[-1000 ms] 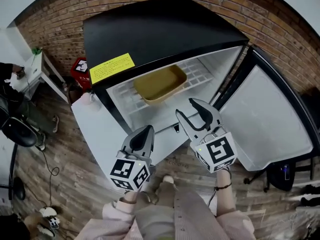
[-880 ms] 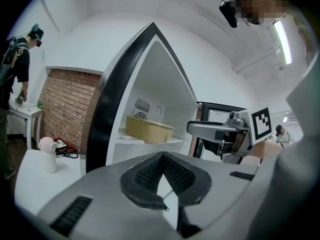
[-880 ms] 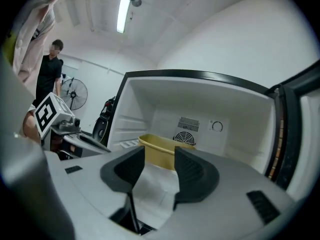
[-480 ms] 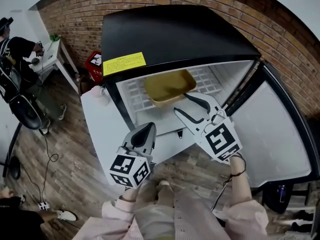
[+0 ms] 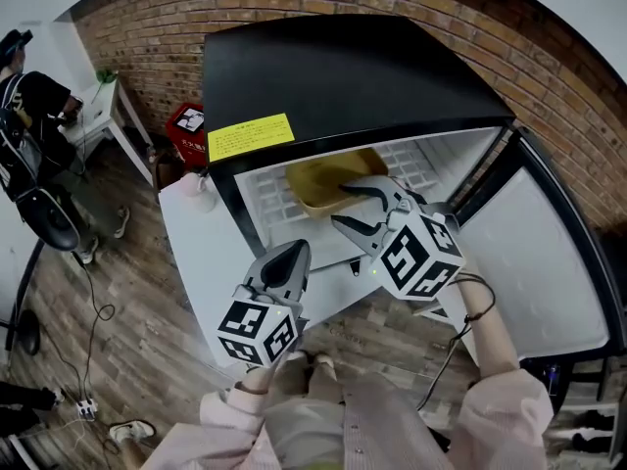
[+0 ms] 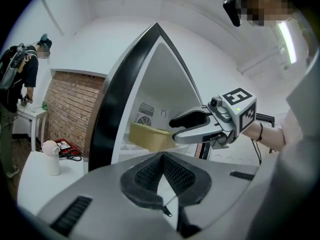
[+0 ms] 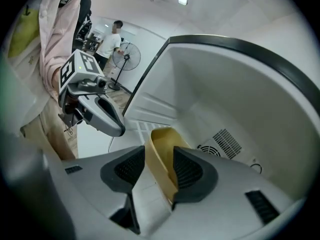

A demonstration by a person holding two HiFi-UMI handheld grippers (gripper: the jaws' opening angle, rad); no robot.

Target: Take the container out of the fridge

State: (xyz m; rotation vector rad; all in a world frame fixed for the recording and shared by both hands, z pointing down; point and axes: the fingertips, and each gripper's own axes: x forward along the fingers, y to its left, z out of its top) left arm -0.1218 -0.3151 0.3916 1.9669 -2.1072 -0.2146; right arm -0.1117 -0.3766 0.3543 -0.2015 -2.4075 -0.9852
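A shallow yellow container lies on the white wire shelf inside the black fridge, whose door hangs wide to the right. My right gripper reaches into the fridge, open, its jaws on either side of the container's near wall. In the right gripper view that yellow wall stands between the pads, close to the right one. My left gripper hangs shut and empty outside the fridge, below the shelf. Its own view shows the right gripper at the container.
A white surface left of the fridge carries a small white bottle. A red box sits on the wood floor behind it. A person stands by a white table at far left. Brick wall runs behind.
My right gripper has moved forward into the fridge and now straddles the container's near wall. The left gripper has hardly moved.
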